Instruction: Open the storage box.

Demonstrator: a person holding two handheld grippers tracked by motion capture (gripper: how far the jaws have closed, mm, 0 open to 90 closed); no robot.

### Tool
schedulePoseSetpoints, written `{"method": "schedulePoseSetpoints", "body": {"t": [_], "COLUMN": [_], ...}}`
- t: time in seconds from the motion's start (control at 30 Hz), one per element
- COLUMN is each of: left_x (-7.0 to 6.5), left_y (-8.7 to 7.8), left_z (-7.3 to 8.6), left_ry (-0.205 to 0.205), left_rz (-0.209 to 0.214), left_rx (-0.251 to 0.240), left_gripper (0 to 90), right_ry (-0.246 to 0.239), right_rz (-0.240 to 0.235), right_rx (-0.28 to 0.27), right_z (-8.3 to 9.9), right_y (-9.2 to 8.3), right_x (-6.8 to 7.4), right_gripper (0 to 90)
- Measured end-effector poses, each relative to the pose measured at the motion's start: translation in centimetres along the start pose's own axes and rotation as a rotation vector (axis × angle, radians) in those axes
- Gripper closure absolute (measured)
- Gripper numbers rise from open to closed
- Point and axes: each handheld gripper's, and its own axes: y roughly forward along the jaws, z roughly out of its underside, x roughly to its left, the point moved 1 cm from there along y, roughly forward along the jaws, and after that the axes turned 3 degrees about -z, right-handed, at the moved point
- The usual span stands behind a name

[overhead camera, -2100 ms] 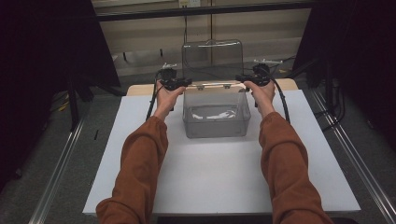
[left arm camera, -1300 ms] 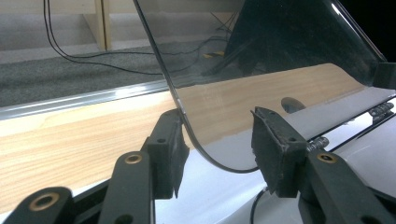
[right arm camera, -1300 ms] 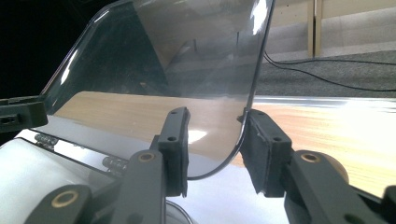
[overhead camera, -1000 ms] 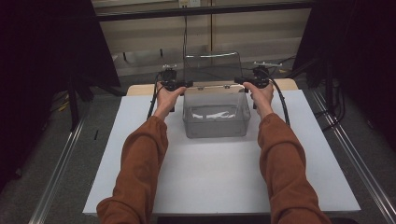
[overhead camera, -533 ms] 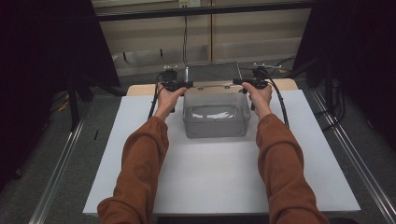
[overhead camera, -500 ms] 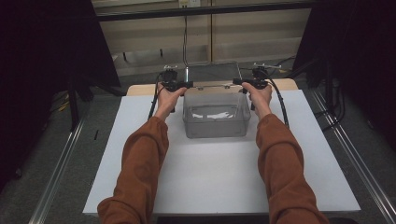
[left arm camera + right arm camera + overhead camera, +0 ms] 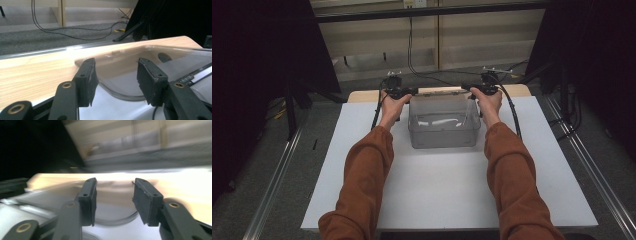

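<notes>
My left fingers [image 7: 411,91] and right fingers [image 7: 466,88] have just been opening, released, off the flat-lying lid [image 7: 440,91] between them; it lies long axis across behind the clear box [image 7: 443,131] near the bench's [image 7: 362,165] far edge

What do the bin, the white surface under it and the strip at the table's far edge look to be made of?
The bin: clear, glossy plastic by the look, since the board shows through its walls and its rim catches highlights. The white board: smooth and matte, possibly foam board or laminate; the look leaves it open. The far strip: pale wood or wood-look laminate, with visible grain lines.
</notes>
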Motion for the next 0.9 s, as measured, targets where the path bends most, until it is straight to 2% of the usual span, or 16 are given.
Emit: {"method": "schedulePoseSetpoints", "body": {"t": [0.07, 0.13, 0.2, 0.4, 0.53, 0.63, 0.8, 0.9], "left_x": [0.2, 0.2, 0.2, -0.3, -0.3, -0.2, -0.5, -0.6], "left_y": [-0.2, -0.3, -0.4, -0.9, -1.6, -2.0, -2.6, -2.8], "left_z": [-0.1, -0.3, -0.4, -0.4, -0.2, -0.2, 0.0, 0.4], "left_ry": [0.014, 0.025, 0.039, 0.091, 0.101, 0.084, 0.095, 0.106], "left_rz": [-0.006, -0.002, -0.004, 0.003, -0.012, 0.006, -0.015, -0.009], "left_rx": [-0.025, -0.039, -0.057, -0.058, -0.086, -0.107, -0.146, -0.160], "left_gripper": [43.0, 41.4, 40.1, 30.3, 24.9, 22.4, 14.2, 11.3], "right_ry": [0.007, -0.034, -0.042, -0.111, -0.144, -0.155, -0.192, -0.211], "right_rz": [-0.027, -0.011, -0.014, -0.013, -0.016, -0.007, 0.004, 0.001], "right_rx": [-0.016, -0.022, -0.026, -0.035, -0.058, -0.057, -0.063, -0.085], "right_z": [-0.1, -0.1, -0.1, -0.2, -0.1, 0.0, 0.0, 0.2], "right_y": [0.0, -0.1, -0.1, -0.6, -1.2, -1.7, -2.3, -2.5], "right_x": [0.0, 0.0, 0.0, 0.6, 1.2, 1.2, 1.3, 1.5], "right_gripper": [48.7, 46.9, 44.2, 35.4, 28.9, 23.0, 11.6, 6.5]}}
